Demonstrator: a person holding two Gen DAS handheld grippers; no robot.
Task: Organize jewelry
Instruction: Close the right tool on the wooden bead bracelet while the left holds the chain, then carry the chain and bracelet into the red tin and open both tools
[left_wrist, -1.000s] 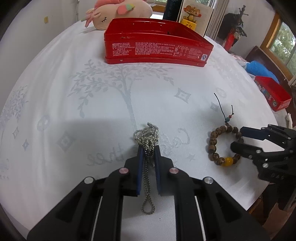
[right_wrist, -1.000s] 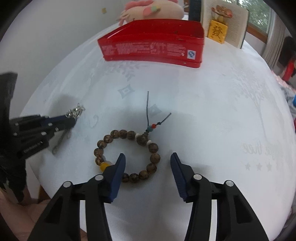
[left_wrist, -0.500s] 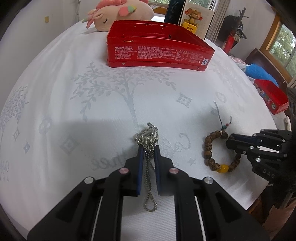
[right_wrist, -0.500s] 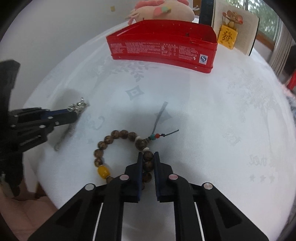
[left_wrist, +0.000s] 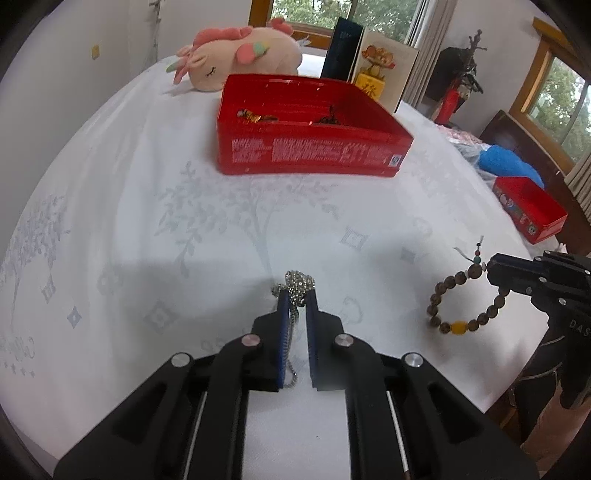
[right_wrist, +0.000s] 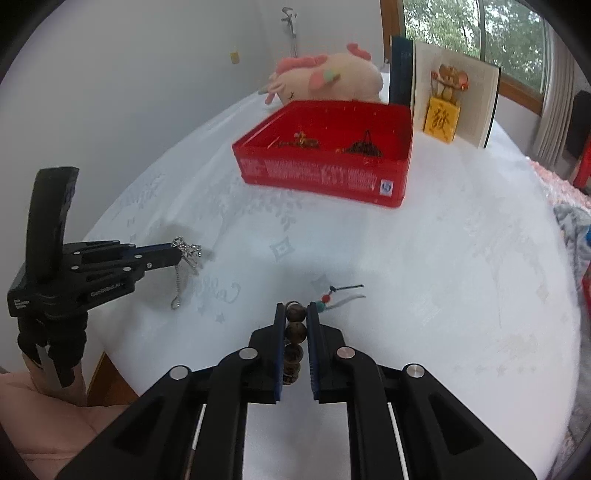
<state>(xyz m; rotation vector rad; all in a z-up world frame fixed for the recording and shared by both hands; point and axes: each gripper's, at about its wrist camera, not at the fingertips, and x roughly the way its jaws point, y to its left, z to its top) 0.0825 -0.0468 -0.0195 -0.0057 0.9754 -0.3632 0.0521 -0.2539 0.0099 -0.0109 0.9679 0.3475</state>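
My left gripper (left_wrist: 296, 295) is shut on a silver chain necklace (left_wrist: 298, 286) and holds it above the white tablecloth, its loose end hanging down (right_wrist: 177, 291). My right gripper (right_wrist: 296, 314) is shut on a brown wooden bead bracelet (right_wrist: 295, 330) with a yellow bead (left_wrist: 459, 327); the bracelet hangs lifted off the cloth. The open red tin box (left_wrist: 306, 142) stands farther back and holds some jewelry pieces (right_wrist: 354, 147). The left gripper also shows at the left of the right wrist view (right_wrist: 173, 253).
A pink plush toy (left_wrist: 240, 55) and an open book with a card (right_wrist: 447, 99) stand behind the box. A second red tin (left_wrist: 528, 208) and a blue cloth (left_wrist: 509, 164) lie at the right. The table's front edge is close to both grippers.
My right gripper closed on the bead bracelet and lifted it. Both grippers have risen, so the inside of the red box now shows. The left stays shut on the chain.
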